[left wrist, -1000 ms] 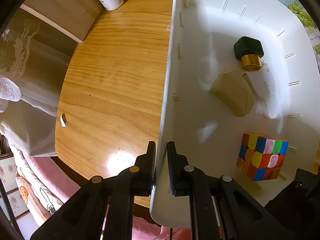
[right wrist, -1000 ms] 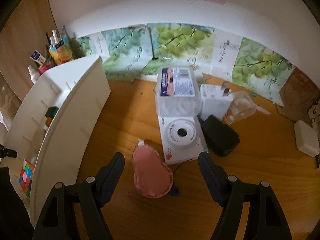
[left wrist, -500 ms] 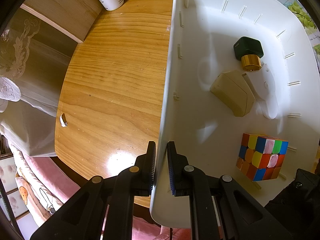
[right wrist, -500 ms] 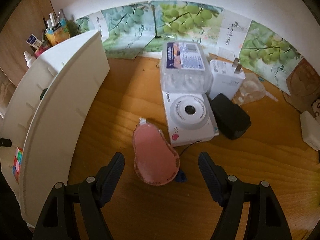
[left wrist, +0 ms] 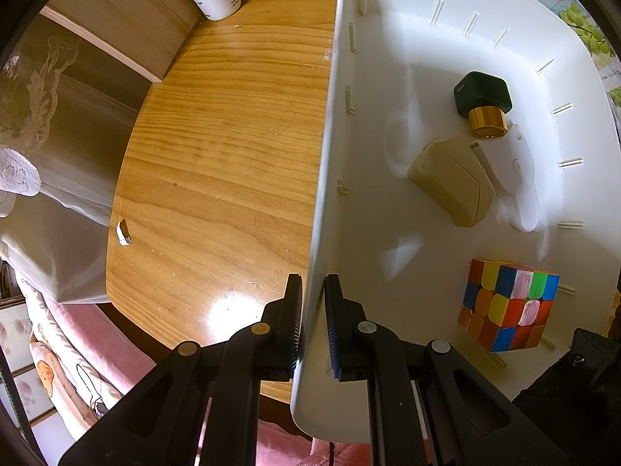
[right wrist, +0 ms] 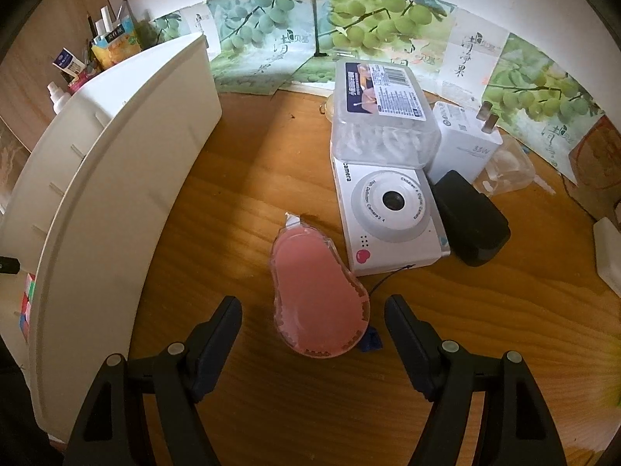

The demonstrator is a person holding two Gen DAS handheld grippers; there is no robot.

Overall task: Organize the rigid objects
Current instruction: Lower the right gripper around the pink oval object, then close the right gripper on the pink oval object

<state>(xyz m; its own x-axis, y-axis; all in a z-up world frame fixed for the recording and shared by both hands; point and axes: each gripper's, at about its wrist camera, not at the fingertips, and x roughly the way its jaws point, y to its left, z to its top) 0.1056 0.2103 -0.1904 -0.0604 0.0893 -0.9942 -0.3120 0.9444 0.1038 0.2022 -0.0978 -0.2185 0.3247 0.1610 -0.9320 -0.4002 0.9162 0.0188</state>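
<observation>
The left gripper (left wrist: 312,322) pinches the near wall of the white plastic bin (left wrist: 388,233), its jaws pressed onto the thin rim, steadying it on the wooden surface (left wrist: 233,155). Inside the bin lie a multicoloured puzzle cube (left wrist: 508,305), a beige rounded case (left wrist: 452,180) and a dark green bottle with a gold cap (left wrist: 483,101). The right gripper (right wrist: 312,330) hangs with jaws spread wide on either side of the pink pear-shaped translucent dispenser (right wrist: 318,295), which lies flat on the surface just beside the white toy camera (right wrist: 388,217); the pads do not yet touch it. The likely trouble: the dispenser is low, smooth and tapered, so a closing grip may squirt it forward or catch only its edge; the camera's thin black strap (right wrist: 388,277) trails near it and could snag. Compared with a second earlier, the right gripper has dropped and tipped downward, so the dispenser sits closer between the jaws, while the left gripper and bin are unchanged.
</observation>
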